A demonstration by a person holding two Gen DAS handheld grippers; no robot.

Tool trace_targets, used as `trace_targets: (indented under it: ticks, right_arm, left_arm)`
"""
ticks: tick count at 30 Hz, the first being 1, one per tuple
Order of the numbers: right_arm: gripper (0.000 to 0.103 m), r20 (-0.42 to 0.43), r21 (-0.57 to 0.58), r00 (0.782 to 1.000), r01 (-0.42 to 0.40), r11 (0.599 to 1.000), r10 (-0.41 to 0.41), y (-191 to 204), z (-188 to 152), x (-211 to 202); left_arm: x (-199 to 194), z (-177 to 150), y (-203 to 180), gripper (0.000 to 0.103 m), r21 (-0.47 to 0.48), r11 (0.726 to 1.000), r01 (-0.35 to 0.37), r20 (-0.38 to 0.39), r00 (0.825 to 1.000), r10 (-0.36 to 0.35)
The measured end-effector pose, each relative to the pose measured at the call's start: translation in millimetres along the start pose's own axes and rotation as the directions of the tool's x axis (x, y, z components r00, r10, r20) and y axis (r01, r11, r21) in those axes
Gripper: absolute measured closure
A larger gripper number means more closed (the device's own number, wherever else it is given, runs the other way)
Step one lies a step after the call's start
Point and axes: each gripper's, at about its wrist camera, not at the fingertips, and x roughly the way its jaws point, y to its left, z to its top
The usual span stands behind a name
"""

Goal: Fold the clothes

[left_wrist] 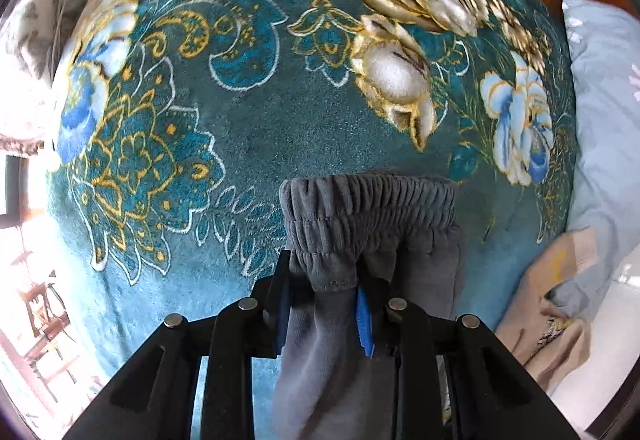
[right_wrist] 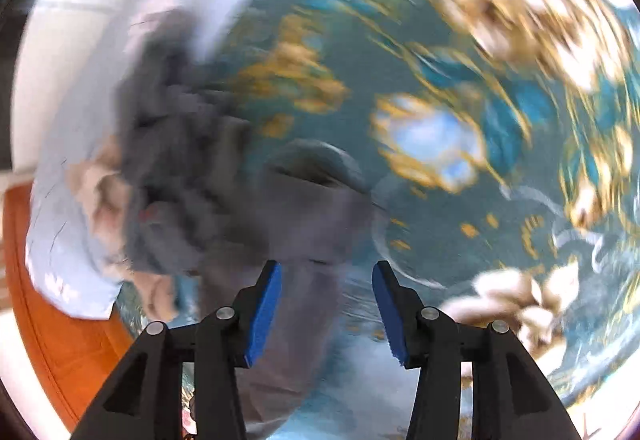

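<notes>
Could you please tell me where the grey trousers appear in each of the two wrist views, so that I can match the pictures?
Left wrist: grey trousers at lower centre, elastic waistband bunched between the fingers of the left hand-held gripper.
Right wrist: blurred, at centre and lower centre, running down between the open fingers of the right hand-held gripper; whether they touch is unclear.
Shared landmark: the teal floral blanket under the trousers.

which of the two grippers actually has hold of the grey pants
The left gripper: its blue pads pinch the grey pants by the elastic waistband. The right gripper is open with nothing clamped.
</notes>
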Motion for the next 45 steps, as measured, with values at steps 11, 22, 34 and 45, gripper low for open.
trace_targets:
  ticks: [11, 22, 34, 45]
  right_arm:
    - [0.040, 0.027, 0.127, 0.998, -0.061, 0.990, 0.058, -4.6, 19.3, 69.6]
    - [0.086, 0.100, 0.120, 0.980, -0.183, 0.976, 0.172, 7.0, 13.9, -11.9]
    - [0.086, 0.091, 0.346, 0.990, 0.072, 0.936, -0.109, -146.2, -14.6, -54.7]
    - [0.086, 0.228, 0.061, 0.968, 0.088, 0.994, -0.100, -73.0, -43.7, -106.8]
  left_arm:
    - [-9.5, -9.9, -22.9, 0.074, 0.026, 0.999, -0.041, 0.026, 0.999, 0.040]
    - [-61.6, -36.4, -60.4, 0.076, 0.202, 0.965, 0.170, -0.029, 0.985, -0.168]
    - [11.9, -91.0, -41.3, 0.076, 0.266, 0.964, -0.010, -0.156, 0.986, 0.053]
    - [-10.9, -99.3, -53.0, 0.075, 0.329, 0.943, 0.038, -0.137, 0.990, 0.008]
